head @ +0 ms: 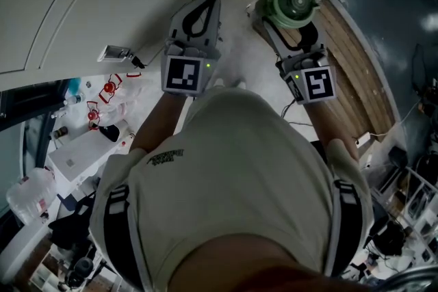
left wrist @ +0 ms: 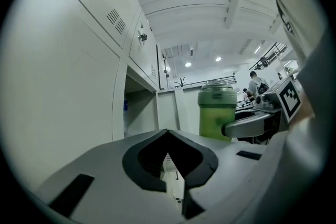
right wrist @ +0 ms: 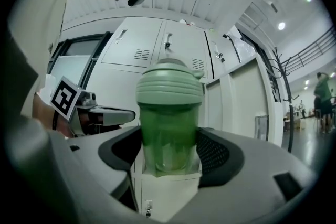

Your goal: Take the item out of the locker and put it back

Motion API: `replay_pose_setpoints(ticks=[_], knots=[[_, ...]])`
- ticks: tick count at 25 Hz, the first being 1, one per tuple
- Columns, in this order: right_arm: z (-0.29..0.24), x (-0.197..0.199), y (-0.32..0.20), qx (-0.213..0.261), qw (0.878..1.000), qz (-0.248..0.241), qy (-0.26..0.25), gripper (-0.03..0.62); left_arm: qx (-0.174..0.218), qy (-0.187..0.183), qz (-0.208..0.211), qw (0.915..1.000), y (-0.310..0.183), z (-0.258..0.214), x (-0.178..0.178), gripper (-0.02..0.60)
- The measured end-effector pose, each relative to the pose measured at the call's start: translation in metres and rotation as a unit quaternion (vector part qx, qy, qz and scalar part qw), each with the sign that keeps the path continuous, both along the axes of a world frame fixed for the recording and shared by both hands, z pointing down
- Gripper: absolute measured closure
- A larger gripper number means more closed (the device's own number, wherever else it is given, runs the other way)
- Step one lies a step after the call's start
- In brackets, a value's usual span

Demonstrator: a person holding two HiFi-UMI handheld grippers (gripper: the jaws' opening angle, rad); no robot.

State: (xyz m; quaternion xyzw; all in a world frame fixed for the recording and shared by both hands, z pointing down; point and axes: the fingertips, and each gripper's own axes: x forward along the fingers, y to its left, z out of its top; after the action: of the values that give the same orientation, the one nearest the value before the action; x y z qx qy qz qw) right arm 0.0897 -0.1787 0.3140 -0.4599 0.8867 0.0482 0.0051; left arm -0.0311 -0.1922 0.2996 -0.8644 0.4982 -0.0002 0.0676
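The first half of the task looks done. The translucent green plastic bottle [right wrist: 169,118] is out of the locker and stands upright in the middle of the right gripper view. The right gripper [right wrist: 169,150] is clamped on it, with one dark padded jaw pressing each side of the lower body. In the head view the bottle sits in the upper right of the frame, at the far end of that gripper and clear of any shelf. Putting it back is what remains, as far as these pictures show.

The left gripper [left wrist: 167,136] carries nothing. Its jaws meet at their tips in the lower middle of its own view, leaving only a small empty hollow behind them.

The bank of pale grey metal lockers [left wrist: 79,60] fills the left of the left gripper view. Most doors are closed, but one open locker compartment [left wrist: 140,110] shows at centre left, just left of the bottle as that view sees it. That is probably where the bottle goes. Its visible interior looks bare apart from a small blue patch [left wrist: 126,105] at its left edge, which I cannot identify.

The bottle is capped with a ribbed pale green lid [right wrist: 169,86]. Its wall is see-through green and the bottom band looks paler. I cannot tell whether that is contents or just the plastic, and no liquid level shows.
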Motion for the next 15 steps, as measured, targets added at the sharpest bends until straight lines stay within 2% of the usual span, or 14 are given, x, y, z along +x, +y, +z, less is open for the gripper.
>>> replay_pose_setpoints(ticks=[6,15], knots=[[0.004,-0.007,0.006,-0.007,1.000,-0.006,-0.002,0.260,-0.032,0.003,-0.004,0.9995,0.009,0.022,-0.004,0.566],[0.005,-0.009,0.004,-0.014,1.000,-0.011,-0.008,0.259,-0.017,-0.014,-0.001,0.9997,0.004,0.016,-0.005,0.566]])
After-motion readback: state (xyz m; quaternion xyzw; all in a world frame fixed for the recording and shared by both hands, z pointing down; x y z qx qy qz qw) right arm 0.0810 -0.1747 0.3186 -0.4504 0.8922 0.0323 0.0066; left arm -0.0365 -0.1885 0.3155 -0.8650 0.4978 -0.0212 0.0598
